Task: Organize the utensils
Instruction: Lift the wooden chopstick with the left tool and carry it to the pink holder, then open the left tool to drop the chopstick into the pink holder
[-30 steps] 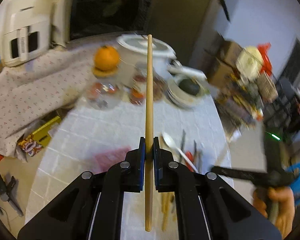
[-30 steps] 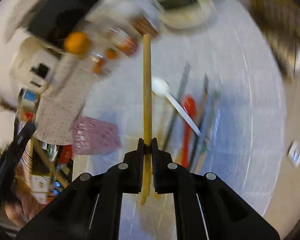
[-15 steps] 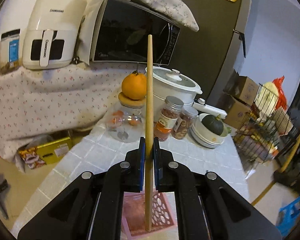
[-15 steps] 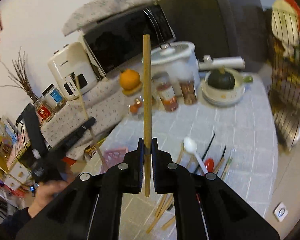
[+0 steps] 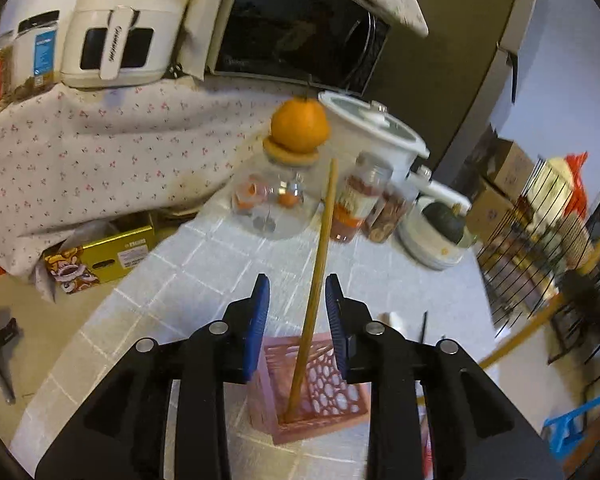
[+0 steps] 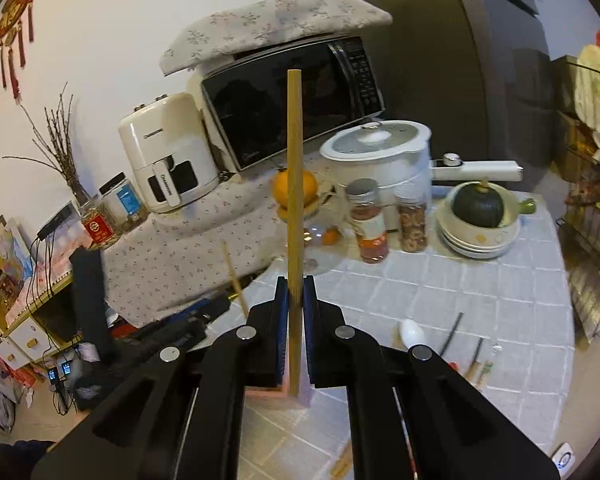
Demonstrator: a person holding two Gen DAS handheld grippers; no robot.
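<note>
Evidently the job is mid-way: chopsticks are going one by one into the pink holder (image 5: 320,396) on the tiled table (image 5: 220,264). The left gripper (image 5: 296,304) has its jaws apart, and a chopstick (image 5: 314,296) stands between them, touching neither pad, its lower end down in the holder's near corner and its top leaning toward the jars (image 5: 356,200). That one looks delivered. The right gripper (image 6: 296,300) is clamped on a second chopstick (image 6: 295,200), held upright, its lower end hanging just above and beside the holder (image 6: 268,390), most of which is hidden behind the fingers. The next move, as I judge it, calls for the left gripper to draw straight back without brushing the leaning stick, then for the right to line its stick over the holder's mouth and lower it before letting go. Room is tight there: the holder sits near the table's edge on the person's left, with floor and a yellow box (image 5: 100,256) below, so a knock could tip it off. Both grippers crowd the same small opening. To the right the table is freer, though a white spoon (image 6: 412,334) and several dark utensils (image 6: 452,332) lie waiting on it; jars and bowls (image 6: 476,236) stand well behind.
</note>
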